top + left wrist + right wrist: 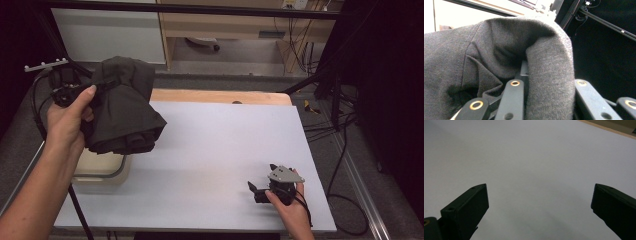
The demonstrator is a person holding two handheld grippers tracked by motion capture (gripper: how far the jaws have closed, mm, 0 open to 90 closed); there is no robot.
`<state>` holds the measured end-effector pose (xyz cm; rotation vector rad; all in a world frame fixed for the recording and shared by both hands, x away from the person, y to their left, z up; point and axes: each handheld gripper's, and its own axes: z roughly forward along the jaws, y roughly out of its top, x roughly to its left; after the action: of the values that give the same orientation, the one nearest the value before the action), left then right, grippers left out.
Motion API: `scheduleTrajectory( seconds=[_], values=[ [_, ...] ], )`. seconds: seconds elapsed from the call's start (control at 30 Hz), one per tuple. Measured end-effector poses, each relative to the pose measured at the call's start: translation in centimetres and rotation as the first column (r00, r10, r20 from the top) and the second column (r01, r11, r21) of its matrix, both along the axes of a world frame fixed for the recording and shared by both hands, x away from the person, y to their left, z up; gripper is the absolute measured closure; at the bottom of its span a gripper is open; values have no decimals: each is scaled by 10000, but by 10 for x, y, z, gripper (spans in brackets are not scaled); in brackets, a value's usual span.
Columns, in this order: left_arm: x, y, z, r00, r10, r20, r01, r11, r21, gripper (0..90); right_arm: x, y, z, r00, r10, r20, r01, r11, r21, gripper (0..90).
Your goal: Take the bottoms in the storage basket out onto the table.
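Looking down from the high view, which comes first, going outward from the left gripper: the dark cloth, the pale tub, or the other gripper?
1. The dark cloth: draped over the left gripper, caught in its fingers.
2. The pale tub: just below the cloth, at the table's left edge.
3. The right gripper: far across, near the front right, open over bare surface.

Dim, soft overhead light (dark surroundings), slightly blurry.

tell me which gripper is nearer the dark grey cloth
Left. The left gripper has the dark grey cloth between its jaws; the right gripper rests open on the white table, far away.
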<state>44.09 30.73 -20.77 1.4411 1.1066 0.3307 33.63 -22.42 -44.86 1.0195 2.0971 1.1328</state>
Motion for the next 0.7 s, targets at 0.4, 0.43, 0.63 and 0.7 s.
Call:
scheduleTrajectory(
  seconds=[0.4, 0.43, 0.63, 0.7],
  values=[
    [27, -37, 0, 9989, -339, -309, 336, 9994, -93, 724, 0, 0, 1, 10000, 12, -12, -12, 10000, 54, 20],
    [29, -39, 0, 9988, -359, -335, 354, 9993, -150, 724, 0, 0, 1, 10000, 17, 0, -17, 10000, 83, 20],
    [44, -60, -5, 9978, -480, -464, 473, 9988, -160, 724, 1, 0, 0, 10000, 11, -34, -10, 10000, 89, 20],
    [48, -66, -7, 9973, -521, -526, 520, 9986, -39, 724, 0, 0, 1, 10000, 2, -26, -1, 9999, 159, 20]
  ],
)
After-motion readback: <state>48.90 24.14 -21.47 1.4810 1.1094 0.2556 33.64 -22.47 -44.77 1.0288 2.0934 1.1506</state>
